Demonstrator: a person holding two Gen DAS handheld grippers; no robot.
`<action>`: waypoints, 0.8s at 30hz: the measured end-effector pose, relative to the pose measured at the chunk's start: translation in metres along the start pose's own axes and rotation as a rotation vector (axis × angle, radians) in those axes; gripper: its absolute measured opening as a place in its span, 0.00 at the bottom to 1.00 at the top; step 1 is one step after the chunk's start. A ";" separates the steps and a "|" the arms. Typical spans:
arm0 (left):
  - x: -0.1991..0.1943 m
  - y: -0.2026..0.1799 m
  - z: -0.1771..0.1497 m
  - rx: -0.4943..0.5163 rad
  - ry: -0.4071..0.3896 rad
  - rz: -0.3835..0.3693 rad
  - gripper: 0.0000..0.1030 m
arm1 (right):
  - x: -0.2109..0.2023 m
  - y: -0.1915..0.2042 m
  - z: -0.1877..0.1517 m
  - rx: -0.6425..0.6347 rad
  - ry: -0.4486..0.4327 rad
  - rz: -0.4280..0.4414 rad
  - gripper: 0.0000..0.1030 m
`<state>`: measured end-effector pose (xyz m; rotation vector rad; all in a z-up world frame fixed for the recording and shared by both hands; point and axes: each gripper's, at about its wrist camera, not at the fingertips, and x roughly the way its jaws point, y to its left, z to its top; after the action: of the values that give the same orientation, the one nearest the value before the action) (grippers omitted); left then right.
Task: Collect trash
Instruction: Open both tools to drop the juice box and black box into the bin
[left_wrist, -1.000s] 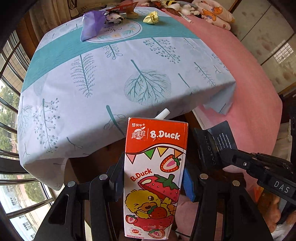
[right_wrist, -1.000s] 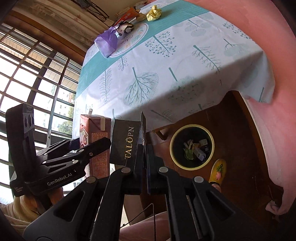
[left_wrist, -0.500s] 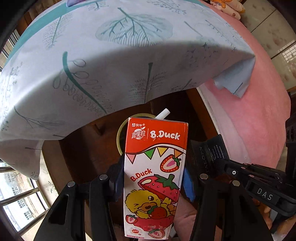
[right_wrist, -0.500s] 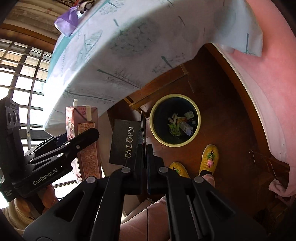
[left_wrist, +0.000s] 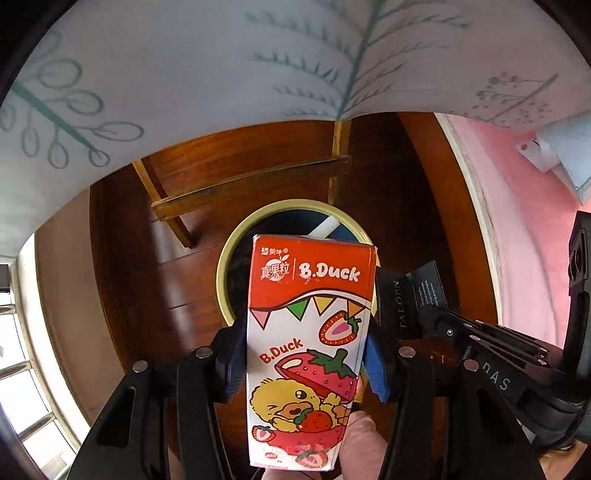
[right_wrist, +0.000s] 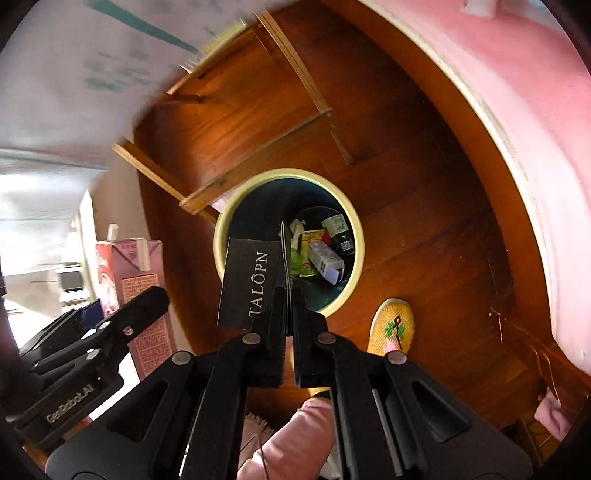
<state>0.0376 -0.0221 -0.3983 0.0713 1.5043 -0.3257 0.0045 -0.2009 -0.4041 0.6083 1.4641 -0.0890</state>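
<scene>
The landmark is the round trash bin (right_wrist: 354, 236), cream-rimmed and dark inside, standing on the wooden floor (right_wrist: 424, 192) and already holding small boxes and wrappers.

Left of the bin, in the right wrist view, the left gripper (right_wrist: 122, 317) pinches a strawberry milk carton (right_wrist: 136, 280), its pads pressing the carton's two sides. In the left wrist view this milk carton (left_wrist: 310, 343) stands upright between the blue pads, covering most of the bin's mouth, with its white straw (left_wrist: 325, 227) poking out over the dark inside of the bin (left_wrist: 229, 258). Above the bin there, the leaf-printed cloth (left_wrist: 221, 74) of the desk hangs down, and the desk's wooden legs and crossbar (left_wrist: 251, 184) stand just behind the rim.

Directly over the bin's near rim, the right gripper (right_wrist: 290, 291) is pressed together on a thin black "TALOPN" card packet (right_wrist: 251, 280), which sticks up edge-on and overlaps the bin's left side.

Right of the bin, just beside its rim, a yellow slipper (right_wrist: 393, 325) with a pink flower rests on the floor. Farther right of the bin runs a pink bedcover (right_wrist: 535, 110).
</scene>
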 end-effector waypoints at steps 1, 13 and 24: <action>0.007 0.002 0.001 -0.009 0.000 -0.002 0.53 | 0.010 -0.002 0.001 -0.005 0.007 -0.003 0.01; 0.048 0.020 0.007 -0.033 0.029 0.072 0.85 | 0.079 -0.005 0.014 -0.058 0.059 -0.045 0.28; 0.001 0.027 0.008 -0.050 -0.022 0.104 0.85 | 0.059 0.001 0.014 -0.060 0.046 -0.049 0.41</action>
<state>0.0520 0.0020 -0.4026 0.1056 1.4808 -0.2046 0.0256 -0.1888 -0.4593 0.5294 1.5213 -0.0694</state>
